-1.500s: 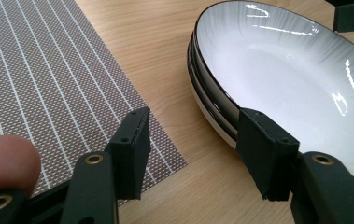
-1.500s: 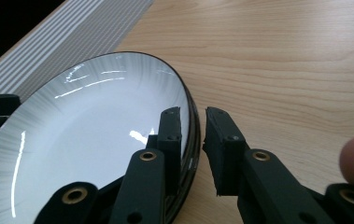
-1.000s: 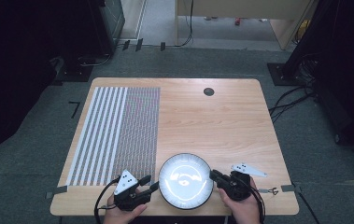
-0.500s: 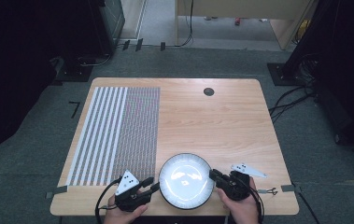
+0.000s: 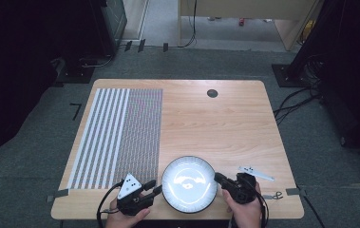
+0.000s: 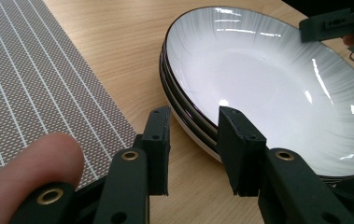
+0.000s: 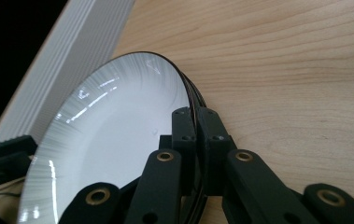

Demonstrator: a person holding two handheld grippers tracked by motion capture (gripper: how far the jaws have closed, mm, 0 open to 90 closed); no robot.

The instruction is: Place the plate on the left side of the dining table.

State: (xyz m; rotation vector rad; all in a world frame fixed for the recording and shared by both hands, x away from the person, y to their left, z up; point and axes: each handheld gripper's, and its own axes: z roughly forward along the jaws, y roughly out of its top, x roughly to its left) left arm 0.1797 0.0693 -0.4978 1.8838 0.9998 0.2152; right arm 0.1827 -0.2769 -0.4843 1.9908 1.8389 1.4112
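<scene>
A stack of white plates with dark rims [image 5: 189, 183] sits near the table's front edge. My left gripper [image 5: 155, 186] is at the stack's left side. Its jaws have just been closing and still stand apart [image 6: 193, 116]: one is outside the plates [image 6: 268, 79], the other over their rim, and neither presses on it. At the right side my right gripper [image 5: 217, 178] has just closed further. It is shut on the rim [image 7: 194, 114] of the top plate [image 7: 118, 121]. A hand holds each gripper.
A striped woven placemat [image 5: 118, 137] covers the table's left part. A small black round cap [image 5: 212, 93] sits near the far edge. A flat white strip with dark dots [image 5: 256, 173] lies right of the plates. The table's front edge is just below both hands.
</scene>
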